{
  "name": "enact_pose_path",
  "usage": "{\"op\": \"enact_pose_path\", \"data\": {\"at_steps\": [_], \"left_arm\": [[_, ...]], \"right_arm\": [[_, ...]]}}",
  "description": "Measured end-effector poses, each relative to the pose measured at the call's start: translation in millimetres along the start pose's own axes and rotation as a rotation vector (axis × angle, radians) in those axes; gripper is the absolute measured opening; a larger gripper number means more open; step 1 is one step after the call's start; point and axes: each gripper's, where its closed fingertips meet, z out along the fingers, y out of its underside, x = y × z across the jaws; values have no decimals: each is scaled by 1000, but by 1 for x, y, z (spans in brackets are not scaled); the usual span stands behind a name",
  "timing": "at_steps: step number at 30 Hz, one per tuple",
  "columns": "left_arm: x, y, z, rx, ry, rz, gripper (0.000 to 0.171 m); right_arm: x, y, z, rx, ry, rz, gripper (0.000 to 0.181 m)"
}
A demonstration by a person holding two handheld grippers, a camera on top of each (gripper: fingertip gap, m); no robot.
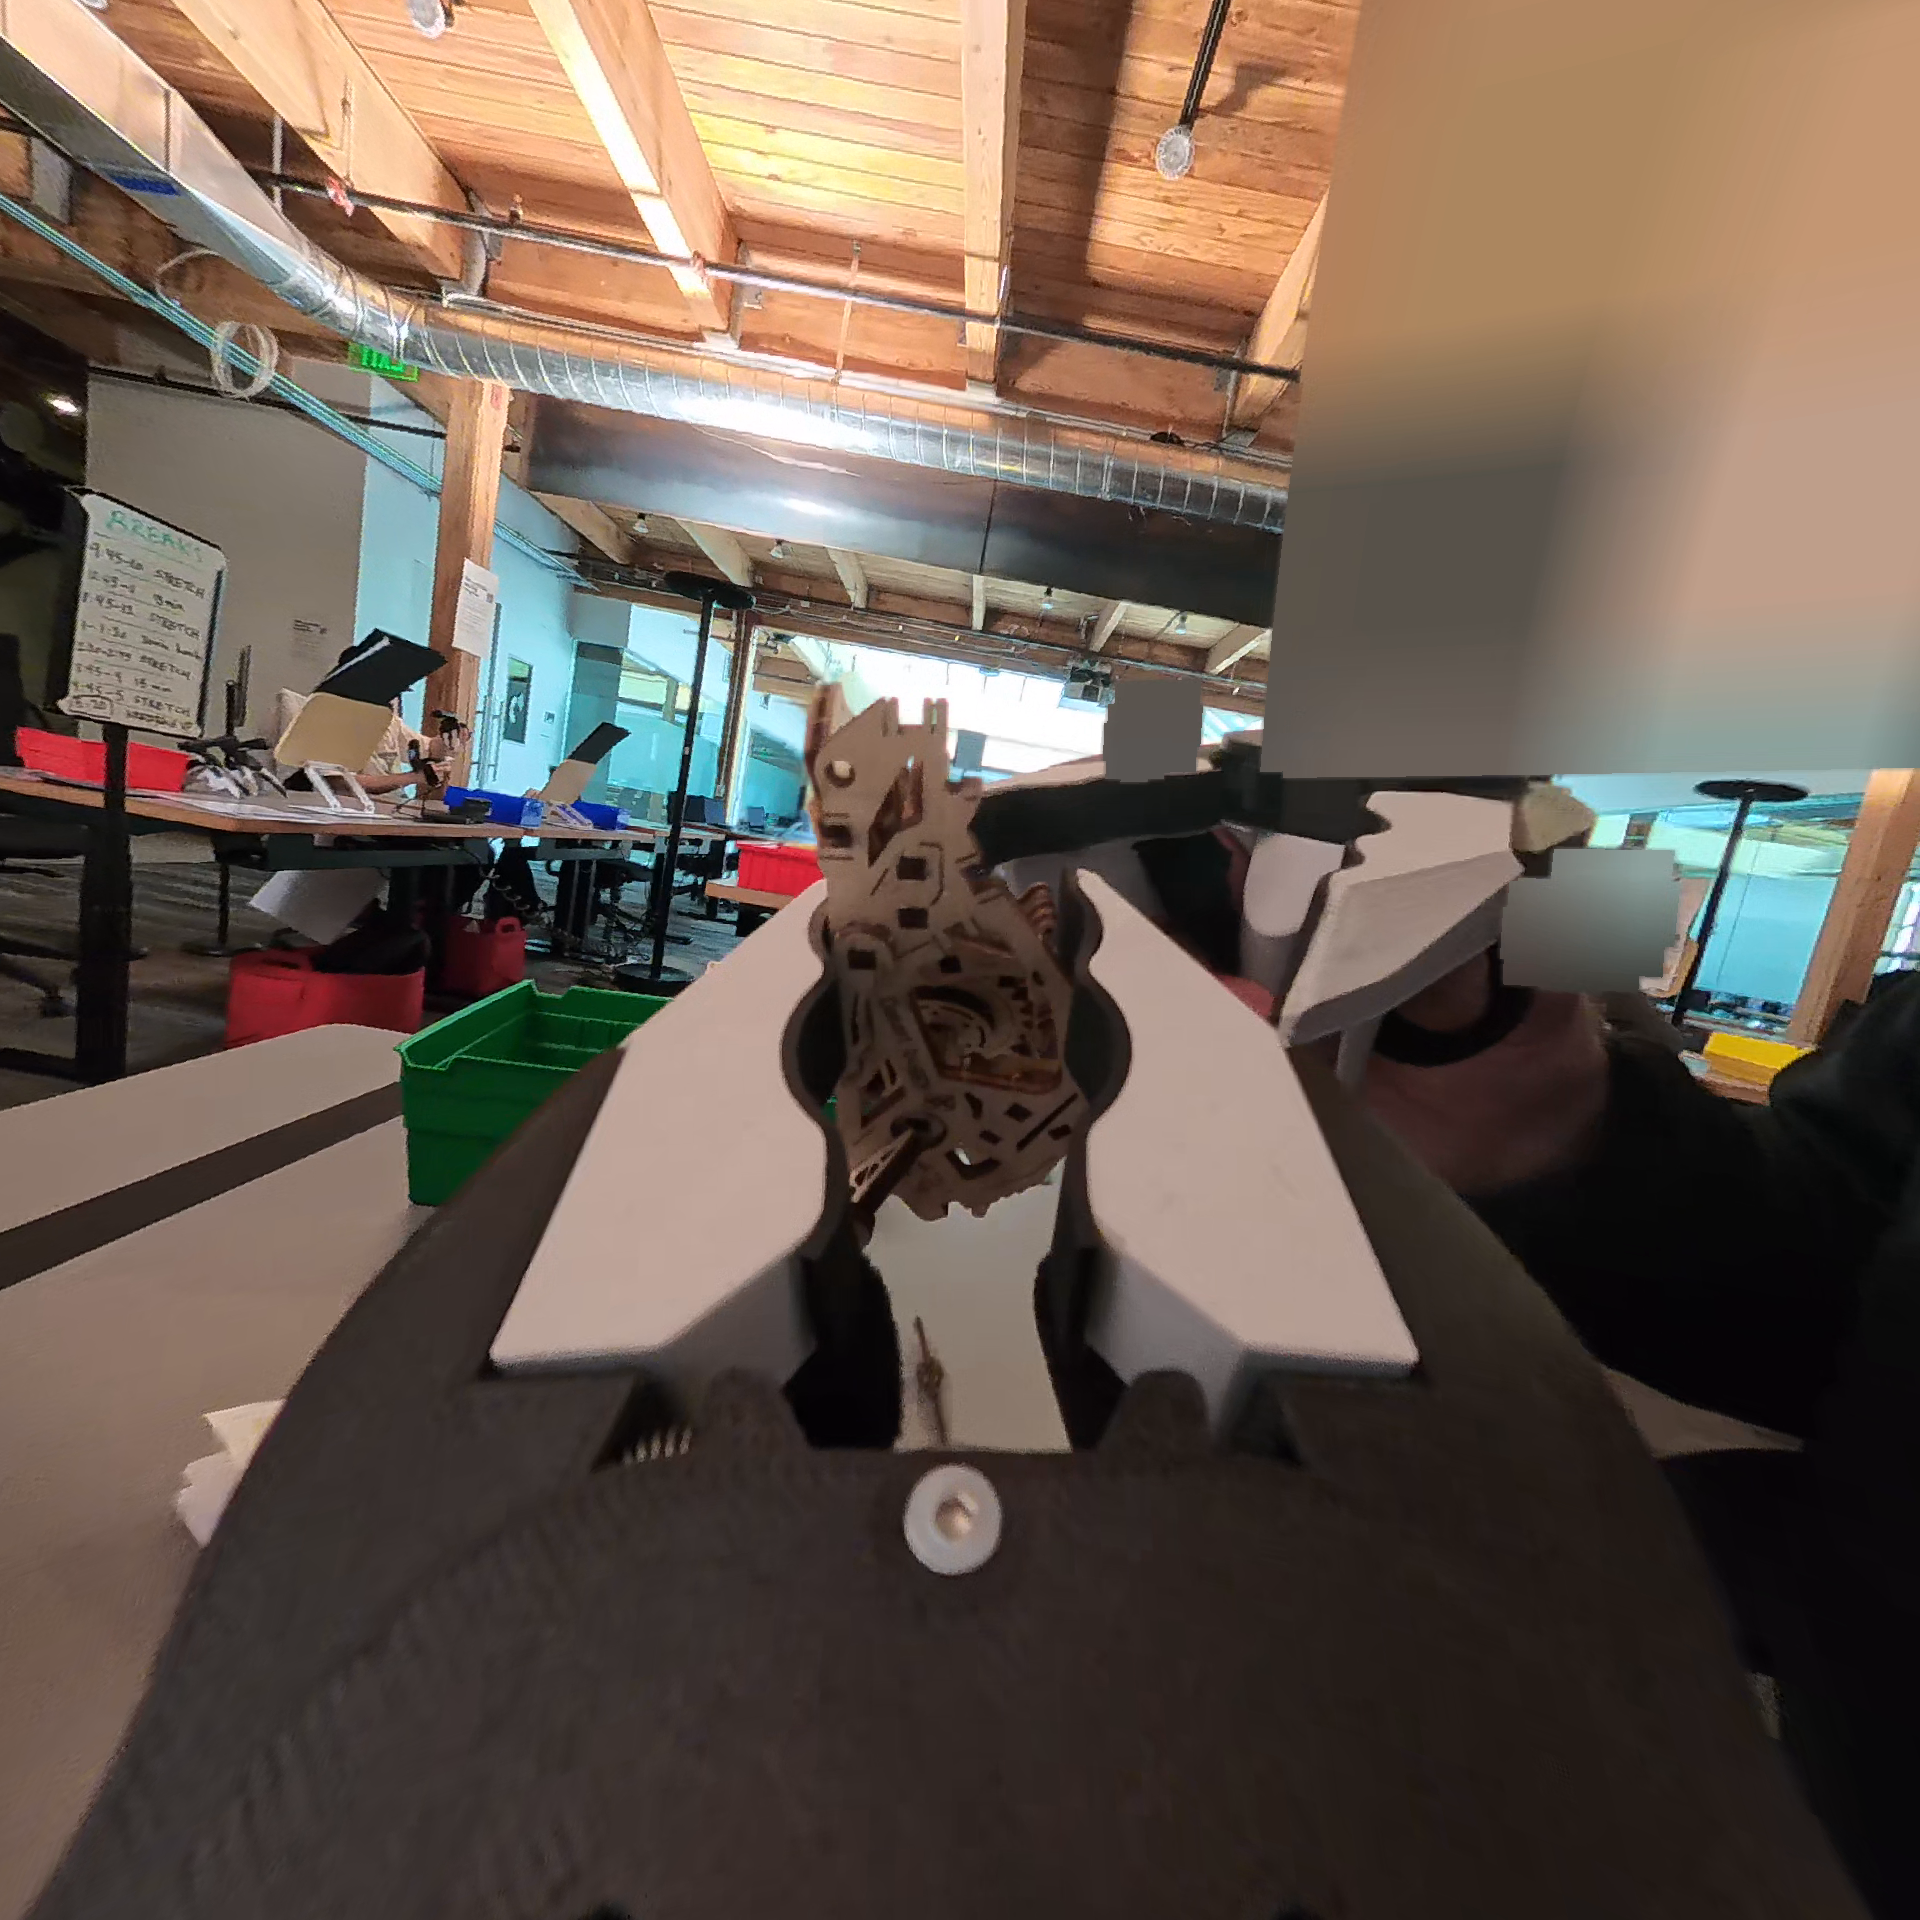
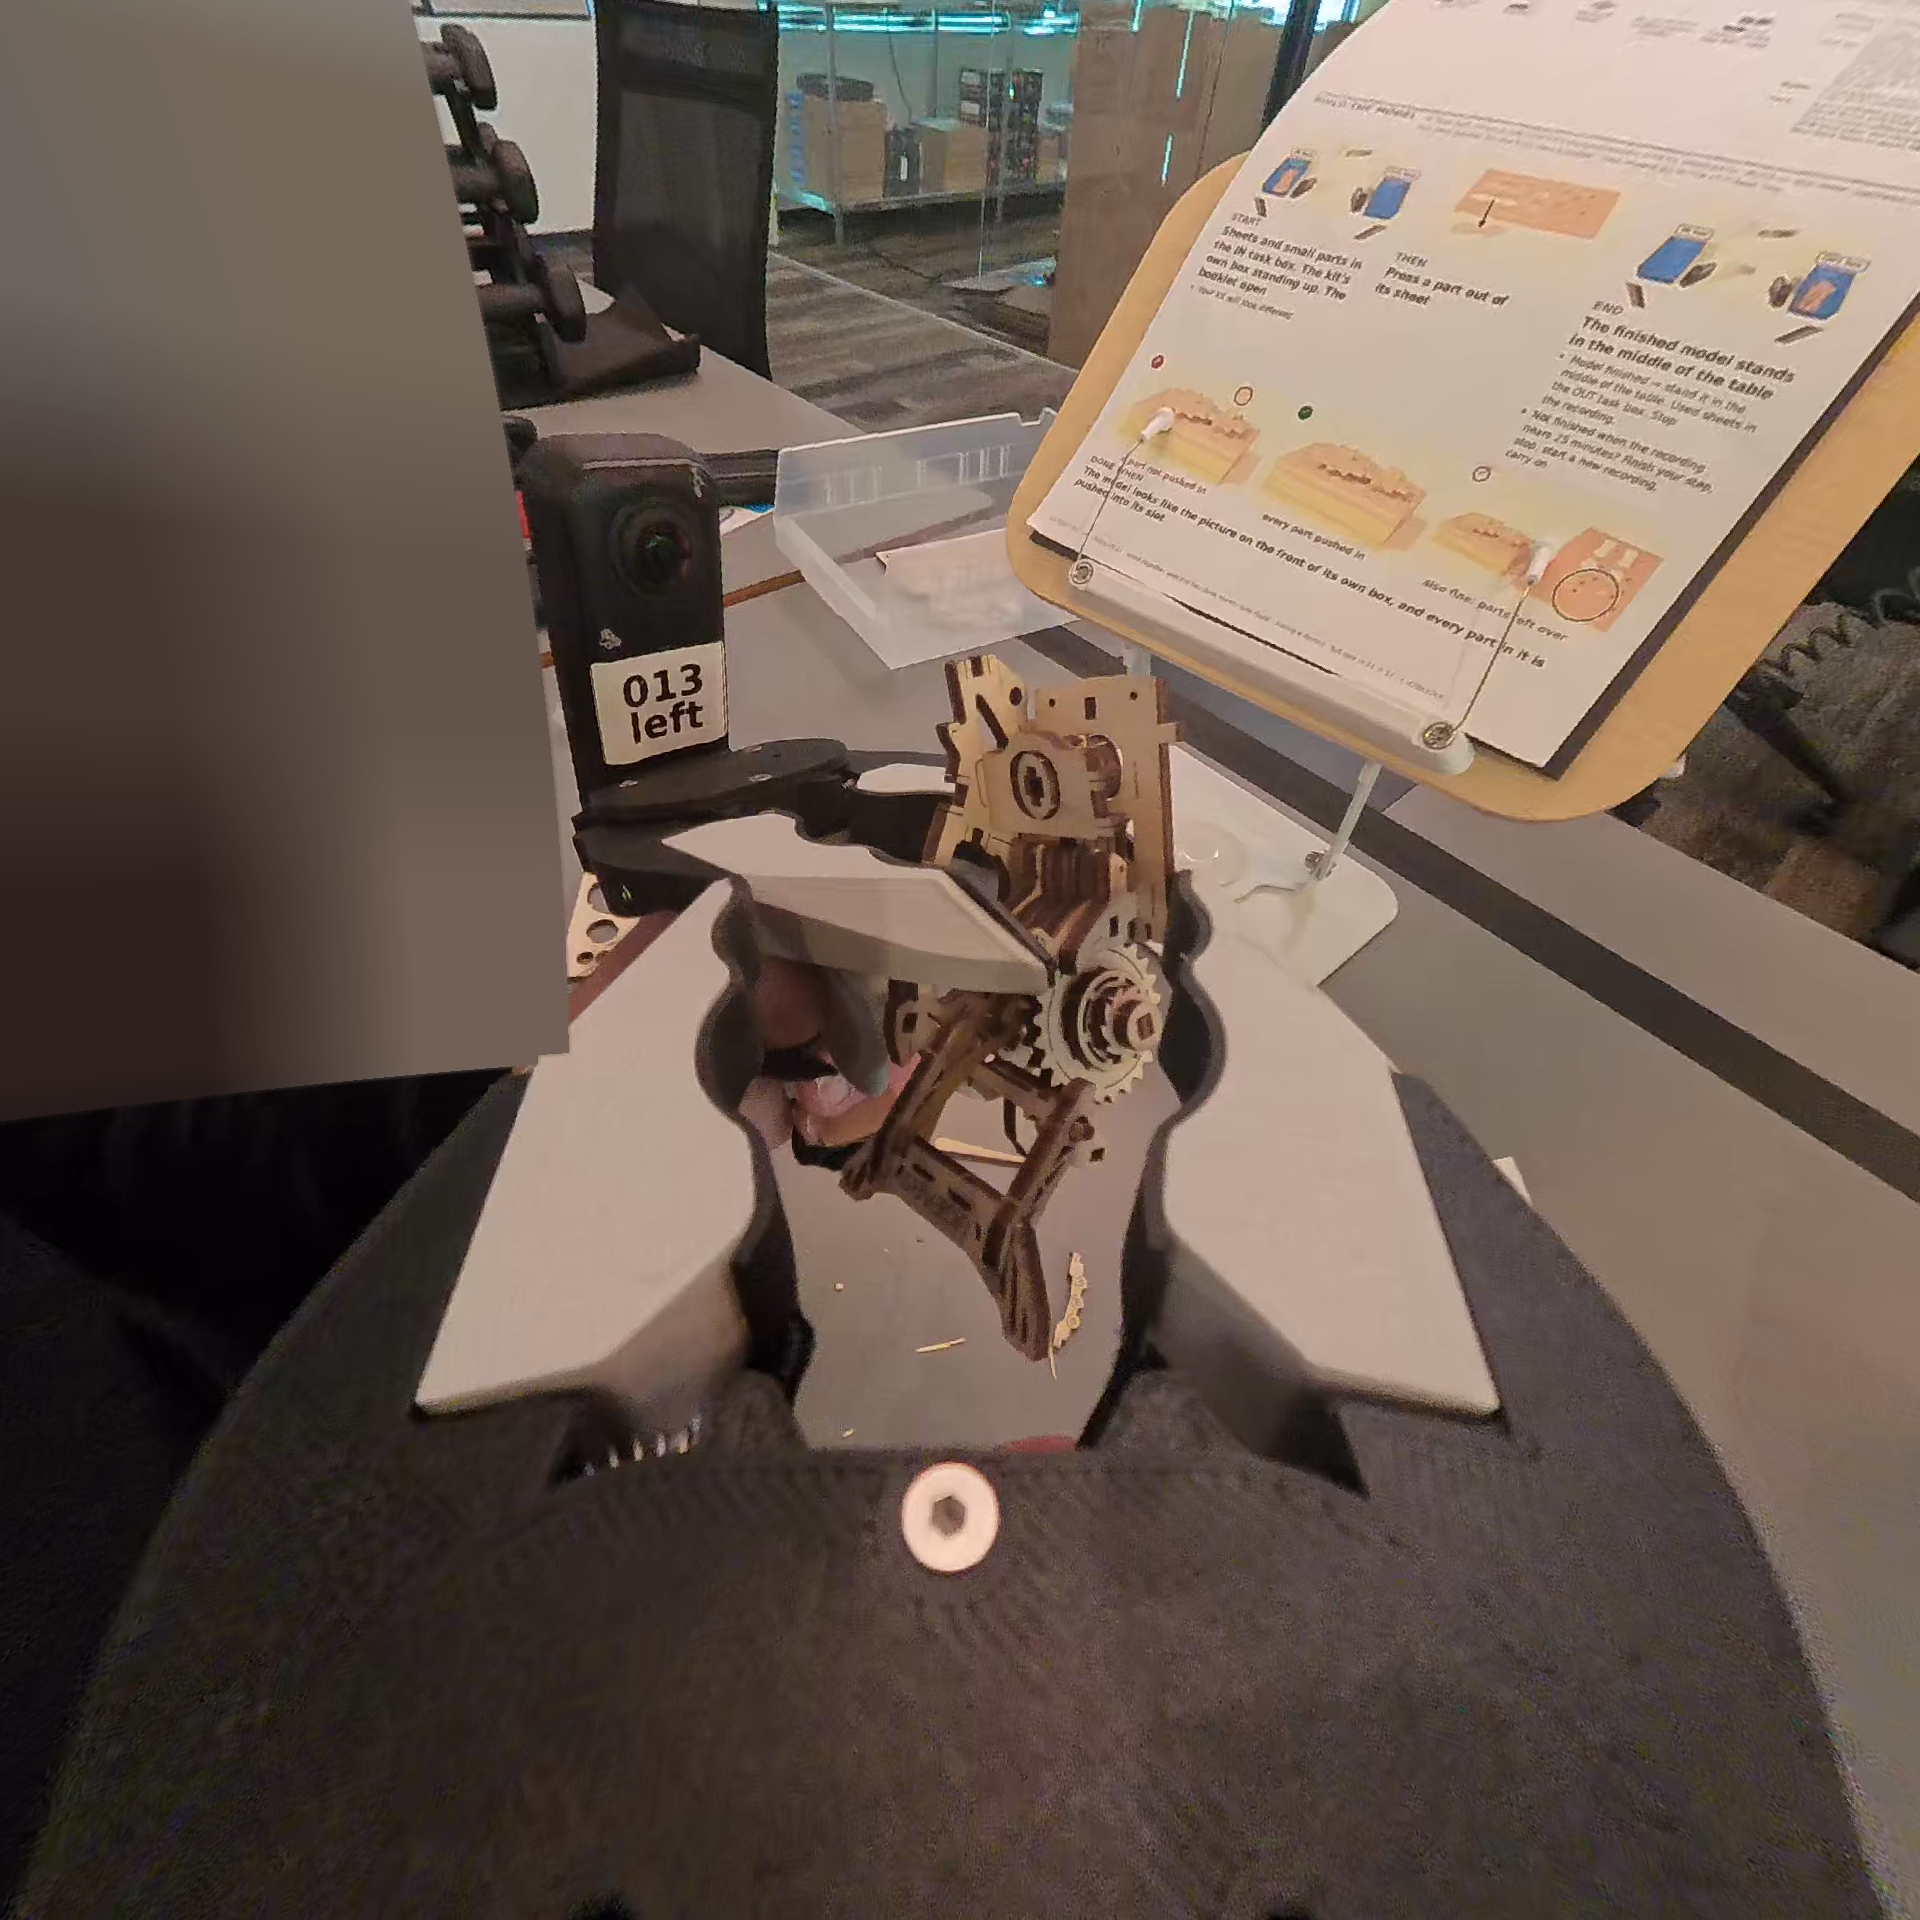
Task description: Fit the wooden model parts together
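- Wooden model (image 2: 1049, 997), a half-built assembly of laser-cut plates and gears, hangs in the air at the centre of both views, above the grey table (image 2: 1621, 1091).
- Its long axis runs from the upper centre of the right wrist view down to the lower centre: the flat plates point up, and a curved dark arm points down toward the camera.
- Left gripper (image 1: 940, 997) is closed on the wooden model; its white fingers (image 1: 717, 1049) press the flat plate from both sides.
- Right gripper (image 2: 951, 1013) has its fingers on either side of the gear part; whether they squeeze it I cannot tell.
- Below the model, small wood chips (image 2: 1070, 1314) lie on the table.
- In the upper right of the right wrist view an instruction sheet (image 2: 1455, 395) on a stand leans near the model's top edge; a clear plastic tray (image 2: 904, 530) lies behind.
- In the left wrist view a green bin (image 1: 499, 1081) stands at the left.
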Motion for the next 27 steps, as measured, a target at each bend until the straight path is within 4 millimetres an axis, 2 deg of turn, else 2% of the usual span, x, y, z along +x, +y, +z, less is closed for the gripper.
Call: {"op": "enact_pose_path", "data": {"at_steps": [5,8,9,12,17,21,27], "left_arm": [[3,-3,2,-3,13,-6,36],[2,-4,-1,-8,7,18,36],[1,-5,-2,-21,-8,52,37],[-4,3,-4,-156,-117,346,37],[-2,4,-6,-307,-222,818,36],[-1,10,-8,-414,-242,1151,37],[-5,24,-11,-558,-235,1520,36]], "right_arm": [[-2,2,-2,-15,35,-146,81],[-3,-11,-14,48,-30,-96,82],[-1,-13,-19,53,-57,-70,76],[8,-20,-34,83,-93,33,77],[2,-27,-45,122,-201,160,80],[-7,-28,-46,109,-229,174,76],[1,-19,-42,80,-208,369,39]]}}
